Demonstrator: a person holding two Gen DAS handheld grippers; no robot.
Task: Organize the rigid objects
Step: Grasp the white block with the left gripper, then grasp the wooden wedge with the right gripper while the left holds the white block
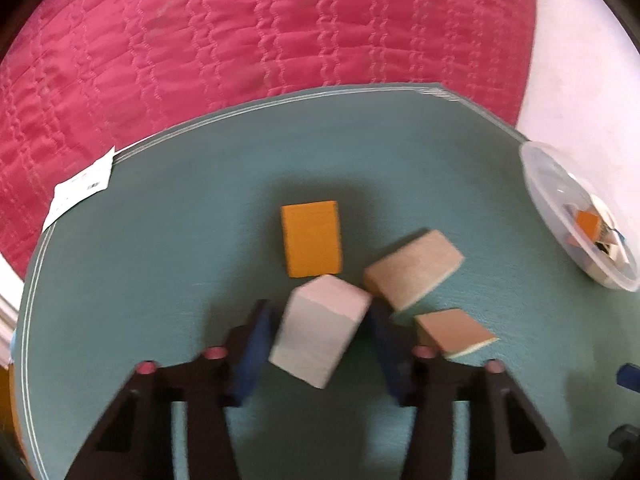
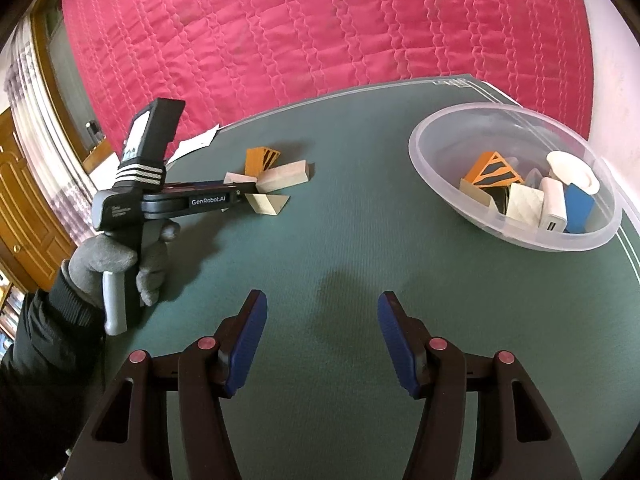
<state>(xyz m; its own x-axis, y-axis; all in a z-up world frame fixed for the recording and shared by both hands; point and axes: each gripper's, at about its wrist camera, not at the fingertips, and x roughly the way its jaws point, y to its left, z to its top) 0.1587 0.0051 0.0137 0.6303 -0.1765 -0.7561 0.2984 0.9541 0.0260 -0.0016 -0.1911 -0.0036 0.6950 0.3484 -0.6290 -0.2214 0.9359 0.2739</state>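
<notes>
We find the left gripper (image 1: 322,330) clamped on a pale wooden block (image 1: 320,328) on the green mat (image 1: 160,240); right gripper (image 2: 322,344) open, empty. Next: lift, carry to the clear bowl (image 2: 440,184).

Green table (image 2: 360,264); pink quilted backdrop (image 2: 320,32); wooden door (image 2: 24,216) at left.

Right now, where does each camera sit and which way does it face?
Left wrist: on the left tool, aimed down at the green mat; its pads grip the pale block, orange block beyond.
Right wrist: on the right tool, looking across the mat at the gloved hand and clear bowl; its own open fingers show.
Shared: mat, orange block, bowl, pink quilt.
</notes>
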